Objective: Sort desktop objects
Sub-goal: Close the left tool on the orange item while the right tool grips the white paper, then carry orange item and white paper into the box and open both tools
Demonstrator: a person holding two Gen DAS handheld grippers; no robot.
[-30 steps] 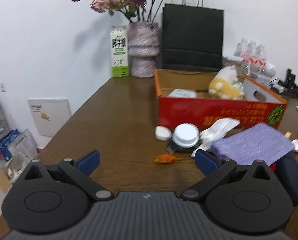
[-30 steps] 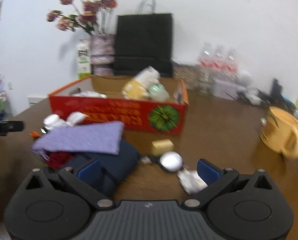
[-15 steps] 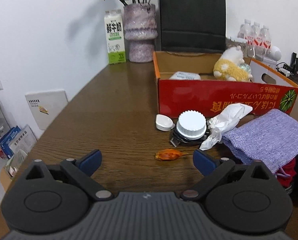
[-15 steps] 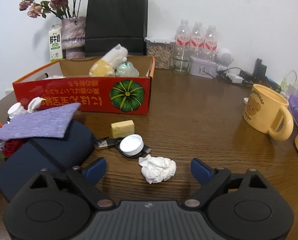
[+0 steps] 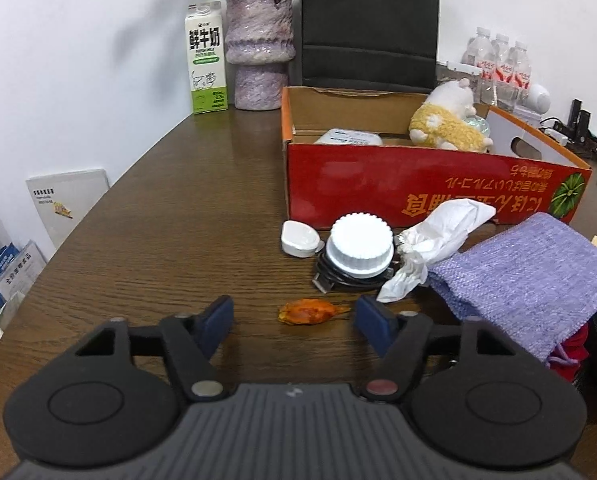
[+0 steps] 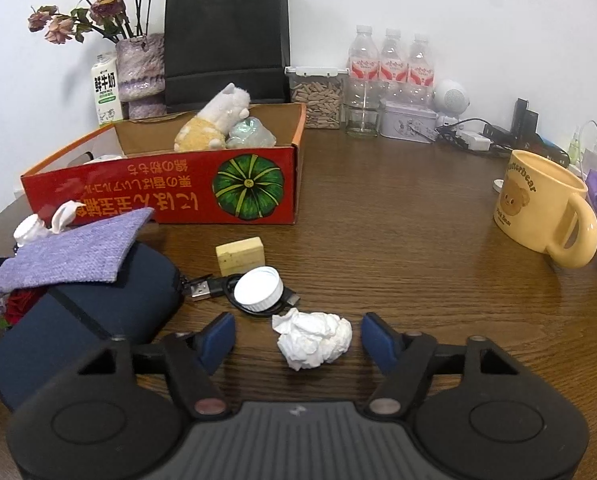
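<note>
Left wrist view
- Left gripper [image 5: 294, 320]: the jaws have just been closing but stand apart, the blue pads touching nothing.
- Orange scrap [image 5: 309, 311]: lies on the brown wooden table [image 5: 170, 216], between the two pads and slightly ahead of them, clear of both.
- White ridged cap [image 5: 359, 245]: sits on a coiled black cable [image 5: 330, 278] just beyond the scrap.
- Small white case [image 5: 298, 238]: just left of the cap, in front of the box.
- Loose white tissue [image 5: 438, 240]: right of the cap, reaching from the box front down to the purple knitted pouch [image 5: 530, 272].
- Red cardboard box [image 5: 418, 192]: open, holding a yellow-and-white plush toy [image 5: 446, 124] at its far right and a flat white packet [image 5: 348, 138].
- Behind the box: milk carton [image 5: 206, 58], marbled vase [image 5: 259, 48], black paper bag [image 5: 368, 20].

Right wrist view
- Right gripper [image 6: 298, 338]: the jaws have just been closing; the pads stand apart with gaps on both sides of the wad.
- Crumpled white tissue [image 6: 313, 338]: on the table between the pads, untouched.
- White bottle cap [image 6: 257, 289]: open side up, on a black USB cable [image 6: 204, 287] just beyond the tissue.
- Yellow block [image 6: 239, 255]: past the cap, short of the box.
- Dark blue pouch [image 6: 78, 320]: left of the gripper, under the purple one.
- Yellow bear mug [image 6: 546, 210]: far right, well apart.
</note>
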